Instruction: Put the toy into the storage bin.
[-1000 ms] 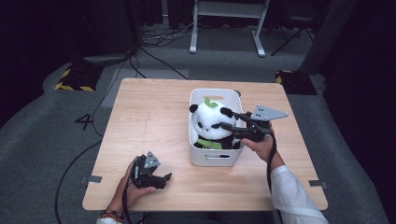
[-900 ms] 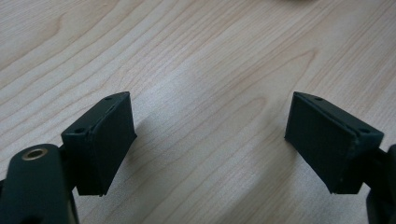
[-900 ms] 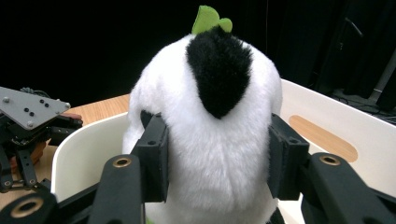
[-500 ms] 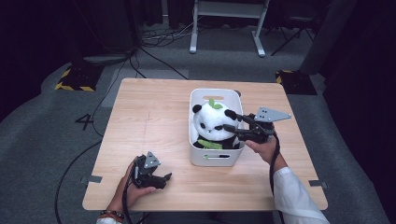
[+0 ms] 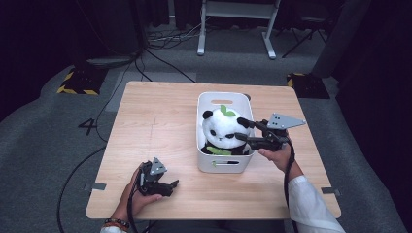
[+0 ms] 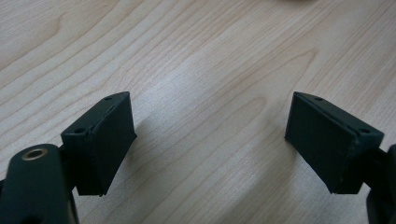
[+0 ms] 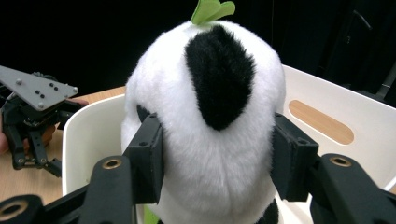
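Nearest the person, the left tongs (image 5: 160, 187) lie low on the bench (image 5: 160, 121) at its near-left corner, jaws spread wide with bare wood grain between them and nothing in hand. They're well apart from the action.

Further in, the right tongs (image 5: 247, 130) reach in from the right over the rim of the white bin (image 5: 224, 167), and their jaws bracket the panda plush (image 5: 222, 130) on either side of its head. The jaws have just been opening, and in the right gripper view the pads (image 7: 150, 158) sit against the fur at both cheeks with little squeeze left. I'd call that a release under way, though I can't tell if the pads have quite parted from the plush.

The relation that counts: the panda sits straight ahead of the right tongs, between the jaws, its long axis upright, so a clean exit looks like pulling straight back along the jaws. The right hand is far the nearer.

The panda sits inside the bin, mid-bench: white and fluffy, round head, black ears, a green leaf (image 7: 212, 9) sprouting on top, green at its chest.
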Demonstrator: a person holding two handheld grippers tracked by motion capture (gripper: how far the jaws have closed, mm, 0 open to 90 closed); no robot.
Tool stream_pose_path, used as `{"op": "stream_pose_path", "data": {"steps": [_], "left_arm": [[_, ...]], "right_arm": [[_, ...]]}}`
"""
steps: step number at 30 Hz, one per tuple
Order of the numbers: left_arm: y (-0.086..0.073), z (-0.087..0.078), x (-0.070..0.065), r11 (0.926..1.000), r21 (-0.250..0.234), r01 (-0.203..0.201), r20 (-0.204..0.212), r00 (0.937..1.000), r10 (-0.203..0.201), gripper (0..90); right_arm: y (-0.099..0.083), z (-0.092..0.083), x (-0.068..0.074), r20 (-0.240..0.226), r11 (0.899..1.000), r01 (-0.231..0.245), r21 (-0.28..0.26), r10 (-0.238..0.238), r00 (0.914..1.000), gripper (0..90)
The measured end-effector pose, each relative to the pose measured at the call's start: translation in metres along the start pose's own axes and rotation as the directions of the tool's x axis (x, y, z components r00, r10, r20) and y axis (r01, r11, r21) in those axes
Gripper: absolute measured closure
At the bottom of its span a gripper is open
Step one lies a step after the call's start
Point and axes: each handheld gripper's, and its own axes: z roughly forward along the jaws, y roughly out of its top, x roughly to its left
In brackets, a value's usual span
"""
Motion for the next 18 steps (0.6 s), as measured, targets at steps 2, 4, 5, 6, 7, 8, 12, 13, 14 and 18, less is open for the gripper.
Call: {"op": "stream_pose_path", "data": {"steps": [2,4,5,6,7,8,12,13,14,18], "left_arm": [[0.0000,0.0000,0.0000,1.0000,0.000,0.000,0.000,1.0000,0.000,15.8],[0.0000,0.0000,0.0000,1.0000,0.000,0.000,0.000,1.0000,0.000,15.8],[0.0000,0.0000,0.0000,1.0000,0.000,0.000,0.000,1.0000,0.000,15.8],[0.0000,0.0000,0.0000,1.0000,0.000,0.000,0.000,1.0000,0.000,15.8],[0.0000,0.0000,0.0000,1.0000,0.000,0.000,0.000,1.0000,0.000,15.8],[0.0000,0.0000,0.0000,1.0000,0.000,0.000,0.000,1.0000,0.000,15.8],[0.0000,0.0000,0.0000,1.0000,0.000,0.000,0.000,1.0000,0.000,15.8],[0.0000,0.0000,0.0000,1.0000,0.000,0.000,0.000,1.0000,0.000,15.8],[0.0000,0.0000,0.0000,1.0000,0.000,0.000,0.000,1.0000,0.000,15.8],[0.0000,0.0000,0.0000,1.0000,0.000,0.000,0.000,1.0000,0.000,15.8]], "right_arm": [[-0.0002,-0.0014,-0.0004,-0.006,1.000,0.006,0.008,-0.005,1.0000,44.0],[-0.0003,-0.0025,-0.0005,-0.008,1.000,0.009,0.014,-0.009,0.9999,43.7],[-0.0003,-0.0031,-0.0004,-0.009,1.000,0.010,0.017,-0.010,0.9999,43.4],[-0.0004,-0.0037,-0.0003,-0.011,1.000,0.013,0.019,-0.013,0.9999,43.1],[-0.0004,-0.0039,-0.0002,-0.012,1.000,0.014,0.021,-0.013,0.9998,42.9],[-0.0003,-0.0042,0.0001,-0.012,1.000,0.016,0.025,-0.015,0.9998,42.7],[0.0006,-0.0050,0.0007,-0.011,0.999,0.025,0.035,-0.025,0.9996,41.0],[0.0008,-0.0052,0.0006,-0.010,0.999,0.024,0.037,-0.024,0.9997,40.6],[0.0009,-0.0052,0.0006,-0.010,0.999,0.024,0.038,-0.024,0.9997,40.3],[0.0022,-0.0054,0.0014,-0.006,0.999,0.024,0.047,-0.023,0.9997,38.3]]}}
